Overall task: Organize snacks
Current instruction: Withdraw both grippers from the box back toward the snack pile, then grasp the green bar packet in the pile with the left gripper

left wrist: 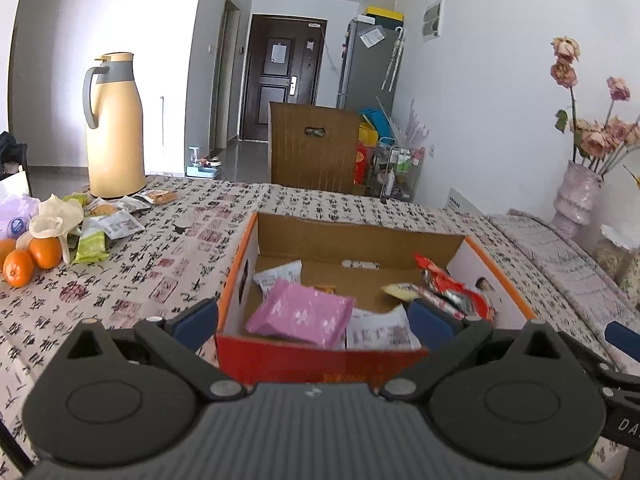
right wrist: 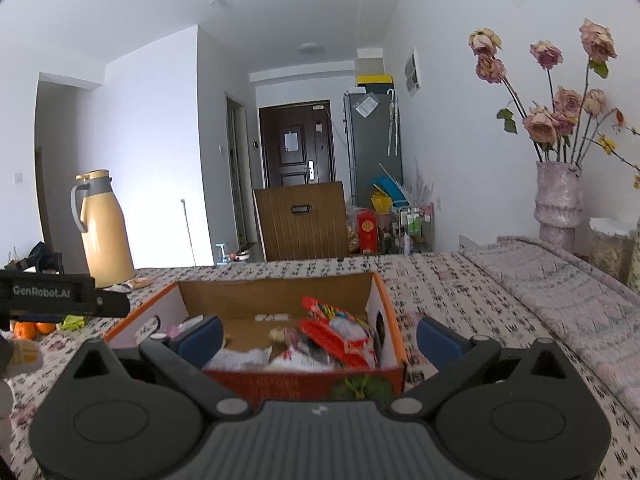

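Observation:
An open cardboard box [left wrist: 240, 264] with orange rim stands on the patterned tablecloth, also in the right wrist view [right wrist: 390, 320]. Inside lie a pink packet [left wrist: 304, 314], white packets [left wrist: 378, 330] and a red packet [left wrist: 452, 284], which also shows in the right wrist view [right wrist: 340, 328]. My left gripper [left wrist: 314, 320] is open and empty at the box's near wall. My right gripper [right wrist: 320, 338] is open and empty just before the box. Loose snack packets [left wrist: 108, 220] lie at the far left of the table.
A yellow thermos jug [left wrist: 114, 128] stands at the back left. Oranges [left wrist: 30, 260] and a green packet [left wrist: 92, 246] lie near the left edge. A vase of dried roses [right wrist: 558, 200] stands at the right. A wooden chair back [left wrist: 314, 150] rises behind the table.

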Motion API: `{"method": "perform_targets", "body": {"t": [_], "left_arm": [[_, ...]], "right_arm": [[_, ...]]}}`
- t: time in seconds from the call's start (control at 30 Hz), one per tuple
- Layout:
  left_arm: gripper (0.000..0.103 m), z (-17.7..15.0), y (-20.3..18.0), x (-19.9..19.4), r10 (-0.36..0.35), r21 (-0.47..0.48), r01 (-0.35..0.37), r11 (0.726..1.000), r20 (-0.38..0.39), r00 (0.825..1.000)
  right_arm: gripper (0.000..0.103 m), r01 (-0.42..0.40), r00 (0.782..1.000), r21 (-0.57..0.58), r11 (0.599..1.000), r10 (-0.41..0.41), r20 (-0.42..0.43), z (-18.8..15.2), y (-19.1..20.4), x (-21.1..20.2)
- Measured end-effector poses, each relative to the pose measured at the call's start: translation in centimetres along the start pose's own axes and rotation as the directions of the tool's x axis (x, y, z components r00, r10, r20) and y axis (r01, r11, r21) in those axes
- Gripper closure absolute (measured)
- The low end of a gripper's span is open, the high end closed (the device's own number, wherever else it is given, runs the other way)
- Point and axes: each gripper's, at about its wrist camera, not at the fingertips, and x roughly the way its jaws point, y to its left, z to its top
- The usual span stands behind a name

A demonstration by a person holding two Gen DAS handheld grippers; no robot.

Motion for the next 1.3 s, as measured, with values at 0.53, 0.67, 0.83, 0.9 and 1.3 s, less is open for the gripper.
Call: {"method": "perform_targets", "body": {"t": [0.53,0.67,0.83,0.9,1.3], "left_arm": [[0.0,-5.1,0.3,-4.0,-0.036,0.056,0.039,0.998,-0.056,0.998],[0.0,-6.7,0.2,-4.3,-0.054,0.085,0.063,0.994,-0.096,0.994],[0.0,-8.5,-0.6,-4.5,-0.08,0.116,0.098,0.989,-0.15,0.986],[0.0,-9.4,-1.1,-4.7,-0.094,0.138,0.117,0.984,-0.166,0.982],[0.003,-12.5,-3.3,-4.7,-0.159,0.201,0.212,0.956,-0.251,0.955]], "right_arm": [[0.0,0.07,0.993,0.009,0.997,-0.069,-0.096,-4.3,-2.2,-5.3],[0.0,0.091,0.988,0.015,0.996,-0.089,-0.126,-5.8,-2.8,-6.6],[0.0,0.109,0.983,0.029,0.994,-0.103,-0.151,-7.1,-3.6,-7.4],[0.0,0.108,0.983,0.032,0.994,-0.102,-0.154,-7.4,-3.6,-7.8],[0.0,0.094,0.982,0.041,0.995,-0.085,-0.169,-8.9,-3.4,-9.3]]}}
